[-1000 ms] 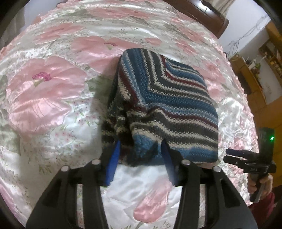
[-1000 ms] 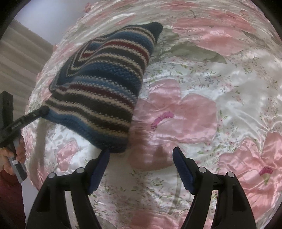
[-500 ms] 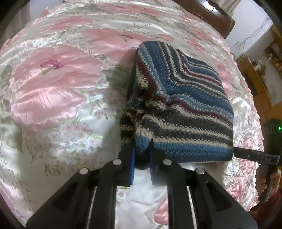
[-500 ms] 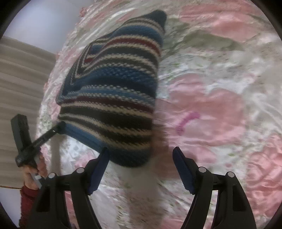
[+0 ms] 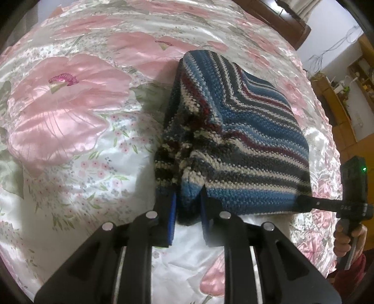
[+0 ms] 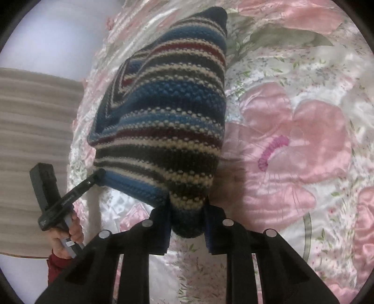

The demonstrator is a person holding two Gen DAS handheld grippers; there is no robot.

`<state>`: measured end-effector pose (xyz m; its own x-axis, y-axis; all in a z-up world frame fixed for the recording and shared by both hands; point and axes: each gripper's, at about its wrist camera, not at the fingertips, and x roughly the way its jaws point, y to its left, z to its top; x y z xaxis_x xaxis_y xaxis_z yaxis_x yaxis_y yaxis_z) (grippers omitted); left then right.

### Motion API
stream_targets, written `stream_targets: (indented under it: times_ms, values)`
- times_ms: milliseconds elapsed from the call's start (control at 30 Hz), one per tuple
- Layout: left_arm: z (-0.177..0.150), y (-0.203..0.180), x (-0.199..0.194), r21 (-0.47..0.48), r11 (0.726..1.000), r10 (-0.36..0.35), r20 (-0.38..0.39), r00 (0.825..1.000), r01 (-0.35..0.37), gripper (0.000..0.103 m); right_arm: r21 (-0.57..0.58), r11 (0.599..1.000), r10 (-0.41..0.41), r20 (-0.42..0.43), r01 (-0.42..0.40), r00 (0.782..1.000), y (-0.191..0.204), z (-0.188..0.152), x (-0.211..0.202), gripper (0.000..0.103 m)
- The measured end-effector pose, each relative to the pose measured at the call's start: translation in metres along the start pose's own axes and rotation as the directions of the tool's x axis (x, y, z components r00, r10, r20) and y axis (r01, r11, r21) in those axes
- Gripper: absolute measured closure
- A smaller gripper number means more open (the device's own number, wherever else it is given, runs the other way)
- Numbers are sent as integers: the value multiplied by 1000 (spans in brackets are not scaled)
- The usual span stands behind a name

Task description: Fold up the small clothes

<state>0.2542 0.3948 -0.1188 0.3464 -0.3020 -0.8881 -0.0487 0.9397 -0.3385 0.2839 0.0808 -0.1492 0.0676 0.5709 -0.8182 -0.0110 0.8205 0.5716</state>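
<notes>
Bed covered by a shiny satin bedspread (image 5: 77,149), white ground, big pink flowers, green leaves, small floral sprigs; sheen shows diffuse indoor light. Dark wood headboard (image 5: 278,18) at the far edge in the left view, pale wall (image 5: 327,49) behind it with loose cables (image 5: 327,56), and wooden shelves (image 5: 339,103) with small clutter on the right. Right view: plain pale wall (image 6: 53,39) and a beige ribbed panel (image 6: 32,149), curtain or blind, can't tell.
</notes>
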Motion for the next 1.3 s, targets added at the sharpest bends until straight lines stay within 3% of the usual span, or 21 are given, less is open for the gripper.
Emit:
stream_targets:
  times_ms: [133,300,333,367,433,533,567,733,900,1000,1133,1300]
  values:
    - [-5,8,15,-26,1000,-4,-21,1000,3,79,-33,992,-127,-28,126,992,-4,-2,30,78]
    - [-7,5,12,-20,1000,-9,-4,1000,9,74,-61,989,-139,-25,138,990,-1,2,28,67]
    - [-6,4,8,-22,1000,-20,-9,1000,20,69,-68,989,-134,-24,132,991,0,3,23,61]
    - [-5,4,3,-24,999,-23,-17,1000,23,55,-73,989,-128,-22,126,992,1,3,19,60]
    - [-2,6,-9,-26,999,-32,-13,999,31,35,-93,989,-117,5,117,993,4,6,5,57]
    - [12,10,-30,-46,996,-71,29,997,72,23,-122,984,-121,60,128,991,10,15,-16,42]
    - [19,12,-34,-59,995,-81,45,996,83,21,-127,982,-128,82,138,988,12,22,-23,41]
    - [65,10,-19,-135,981,-134,32,990,138,20,-94,987,-123,113,134,986,12,55,-32,32]
    - [98,7,14,-147,979,-141,12,990,142,20,-81,988,-126,98,134,987,7,86,-22,27]
    - [108,10,38,-165,969,-192,-21,981,186,20,-66,990,-116,82,122,990,2,95,-10,24]
    - [114,2,61,-146,951,-284,-57,957,274,21,-55,996,-62,69,65,996,-2,103,3,19]
    - [115,-19,88,-55,974,-226,-135,965,221,22,-57,998,-32,43,34,999,-4,111,24,13]
